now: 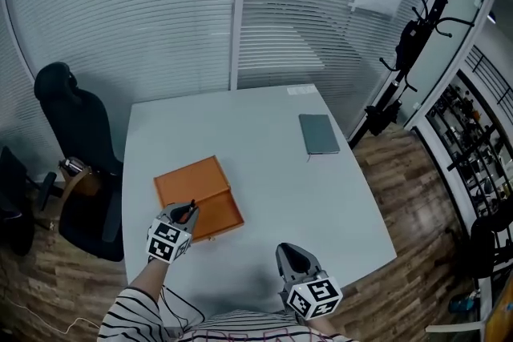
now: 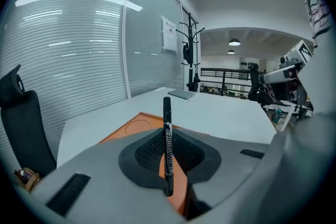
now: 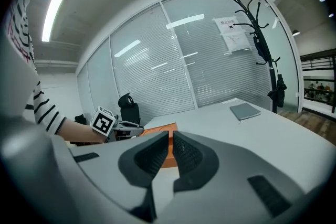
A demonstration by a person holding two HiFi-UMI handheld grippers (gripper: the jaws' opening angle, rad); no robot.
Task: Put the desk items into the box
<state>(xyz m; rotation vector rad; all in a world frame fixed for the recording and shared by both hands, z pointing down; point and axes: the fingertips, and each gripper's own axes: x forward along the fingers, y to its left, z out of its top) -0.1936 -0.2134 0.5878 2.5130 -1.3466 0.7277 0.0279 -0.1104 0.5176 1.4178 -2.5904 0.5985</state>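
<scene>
A flat orange box point(image 1: 199, 196) lies on the white table point(image 1: 264, 164), left of its middle. My left gripper point(image 1: 186, 214) hovers at the box's near edge, shut on a black marker pen point(image 2: 167, 139) that stands up between its jaws, the box point(image 2: 137, 124) just beyond. The pen point(image 1: 191, 207) shows as a thin dark stick over the box. My right gripper point(image 1: 292, 256) is at the table's near edge, jaws closed together with nothing between them point(image 3: 171, 150). A grey notebook point(image 1: 319, 133) lies at the far right of the table.
A black office chair point(image 1: 76, 148) stands left of the table. A coat stand point(image 1: 409, 44) rises at the back right by the glass wall with blinds. In the right gripper view the left gripper point(image 3: 116, 126) and a striped sleeve point(image 3: 50, 115) show.
</scene>
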